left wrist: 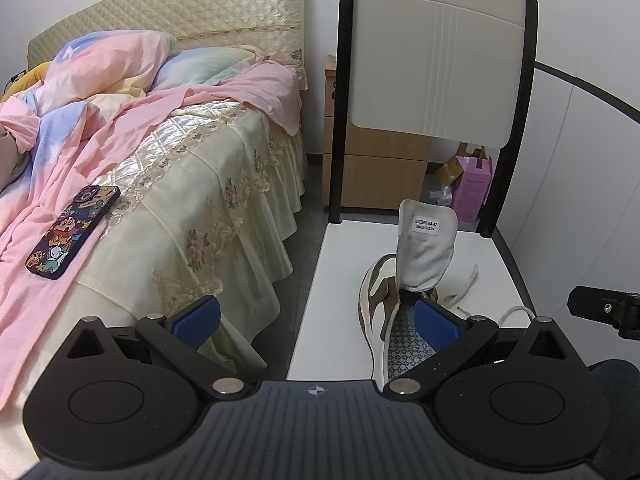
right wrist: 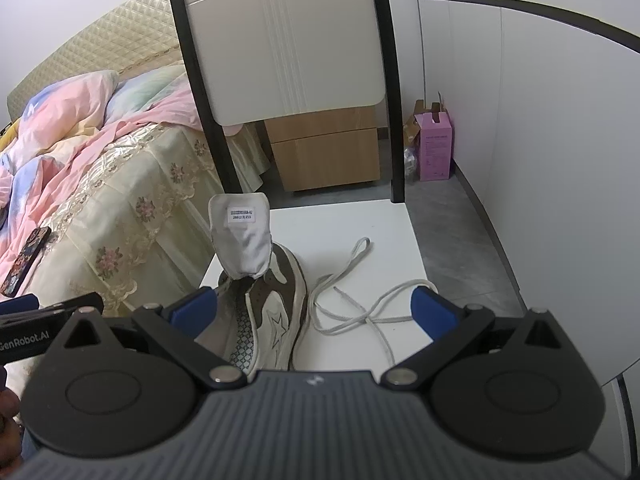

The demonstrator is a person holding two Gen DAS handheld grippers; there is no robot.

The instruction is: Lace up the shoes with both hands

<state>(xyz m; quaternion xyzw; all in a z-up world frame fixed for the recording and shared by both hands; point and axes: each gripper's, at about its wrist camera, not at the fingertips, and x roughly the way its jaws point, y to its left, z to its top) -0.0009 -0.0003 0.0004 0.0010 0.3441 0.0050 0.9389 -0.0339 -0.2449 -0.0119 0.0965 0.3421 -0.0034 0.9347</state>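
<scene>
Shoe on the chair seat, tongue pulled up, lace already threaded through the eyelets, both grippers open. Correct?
Not quite: the lace isn't threaded; the right wrist view shows it lying loose on the chair seat beside the shoe. The rest holds: tongue up, left gripper and right gripper open.

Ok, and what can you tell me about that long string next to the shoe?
The shoelace is pale grey-white, flat and woven-looking. It lies loose on the white chair seat, in tangled loops that cross over each other, to the right of the brown and white sneaker. It is not threaded through the shoe. One end points toward the sneaker. Neither gripper is touching it.
</scene>
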